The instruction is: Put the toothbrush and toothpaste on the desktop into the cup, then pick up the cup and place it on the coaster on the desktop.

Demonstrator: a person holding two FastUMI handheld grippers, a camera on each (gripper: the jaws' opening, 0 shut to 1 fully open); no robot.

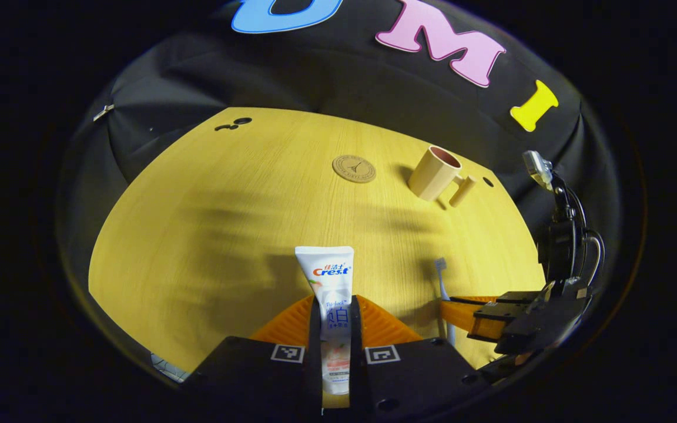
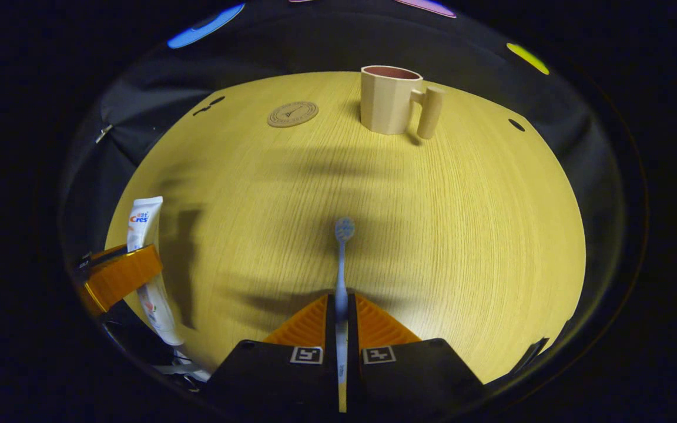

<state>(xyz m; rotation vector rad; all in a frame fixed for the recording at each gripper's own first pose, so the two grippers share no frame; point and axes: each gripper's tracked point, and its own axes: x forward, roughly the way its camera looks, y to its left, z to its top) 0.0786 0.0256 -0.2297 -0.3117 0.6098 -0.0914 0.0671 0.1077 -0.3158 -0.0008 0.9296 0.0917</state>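
A: Why does each gripper carry its own item? 
B: It looks like a way to bring both to the cup in one trip. The left gripper has its jaws closed flat on the lower body of the white squeezable toothpaste tube with red and blue print, and the crimped end juts forward past the fingers, so that end would enter the cup first

A: And the right one? 
B: The right gripper has its jaws nearly together, pinching the thin handle of the pale blue plastic toothbrush. The bristle head points ahead, away from the fingers, in line with the cup

A: Where is the cup? 
B: The beige faceted cup with a thick peg-like handle stands upright near the far edge of the yellow wood-grain surface, mouth open to the top and nothing visible inside. Its handle sticks out to the side, free for a later grasp

A: And the coaster? 
B: The round brown cork-like coaster lies flat beside the cup, apart from it and bare, presumably kept free for the final placement

A: How far along is the task? 
B: Early, by the look of it: both items are held, neither is in the cup yet
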